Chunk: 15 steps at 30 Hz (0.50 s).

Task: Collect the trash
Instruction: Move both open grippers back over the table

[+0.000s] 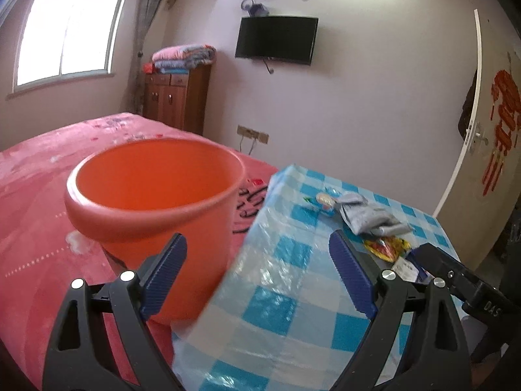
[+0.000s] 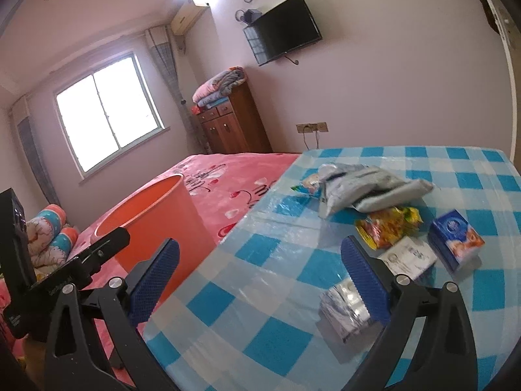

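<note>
Hovering wide apart and empty: left gripper [image 1: 257, 272], its blue ribbed fingers [image 1: 164, 277] framing the near wall of the orange bucket [image 1: 156, 202] and the near left edge of the table [image 1: 276, 293], gripping nothing. Likewise spreading fully and holding nothing: right gripper [image 2: 260, 282], hanging above the blue-and-white checked cloth.

Sitting upright on the pink bedspread [image 2: 228, 192], just left of the table, mouth open: the bucket, touching or nearly touching the cloth's hanging edge; cannot tell which.

Lying scattered on the table's right half, the trash: a crumpled grey bag [image 2: 368, 192] at the far side, a small colourful wrapper [image 2: 307, 184] peeking out beside it on the left, a yellow-red snack packet [image 2: 387, 226] just nearer, a white flat sachet [image 2: 408, 257] nearer still, a blue carton [image 2: 456, 244] standing to the right, and a silvery foil packet [image 2: 345, 309] nearest, just inside the right finger of the right gripper.

Showing beyond: wall television [image 1: 276, 39], window [image 1: 68, 29], wooden cabinet [image 1: 177, 97].
</note>
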Tool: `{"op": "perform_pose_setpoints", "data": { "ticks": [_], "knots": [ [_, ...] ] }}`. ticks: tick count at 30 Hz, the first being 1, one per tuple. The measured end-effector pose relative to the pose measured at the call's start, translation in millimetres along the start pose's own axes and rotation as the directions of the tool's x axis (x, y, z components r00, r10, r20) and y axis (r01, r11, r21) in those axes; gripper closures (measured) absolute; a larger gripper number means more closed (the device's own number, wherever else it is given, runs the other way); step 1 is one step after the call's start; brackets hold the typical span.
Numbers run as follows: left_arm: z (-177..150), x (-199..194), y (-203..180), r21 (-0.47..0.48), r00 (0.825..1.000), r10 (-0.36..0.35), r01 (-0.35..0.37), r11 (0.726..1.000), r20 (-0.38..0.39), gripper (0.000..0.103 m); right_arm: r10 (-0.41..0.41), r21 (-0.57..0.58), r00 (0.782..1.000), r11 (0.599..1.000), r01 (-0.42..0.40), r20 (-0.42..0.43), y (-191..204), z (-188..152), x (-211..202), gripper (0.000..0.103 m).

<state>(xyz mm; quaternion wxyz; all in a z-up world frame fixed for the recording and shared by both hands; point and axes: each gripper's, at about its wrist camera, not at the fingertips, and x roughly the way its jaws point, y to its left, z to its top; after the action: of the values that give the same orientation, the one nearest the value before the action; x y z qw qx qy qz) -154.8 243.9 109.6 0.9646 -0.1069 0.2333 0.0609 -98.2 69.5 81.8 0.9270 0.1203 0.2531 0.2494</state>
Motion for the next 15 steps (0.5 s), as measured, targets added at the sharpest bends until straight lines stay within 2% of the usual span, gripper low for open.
{"op": "perform_pose_setpoints", "data": {
  "ticks": [6,15],
  "knots": [
    [-11.8,0.0,-15.7,0.063,1.000,-0.018,0.019,0.998,-0.026,0.014,-0.042,0.011,0.999,0.999,0.042,-0.001,-10.3,-7.8,-10.1,0.005],
    [-27.9,3.1,-30.3,0.068,0.995,-0.057,0.062,0.996,-0.078,0.013,-0.096,0.055,0.995,0.994,0.097,-0.023,-32.7,-24.5,-25.7,0.005]
  ]
}}
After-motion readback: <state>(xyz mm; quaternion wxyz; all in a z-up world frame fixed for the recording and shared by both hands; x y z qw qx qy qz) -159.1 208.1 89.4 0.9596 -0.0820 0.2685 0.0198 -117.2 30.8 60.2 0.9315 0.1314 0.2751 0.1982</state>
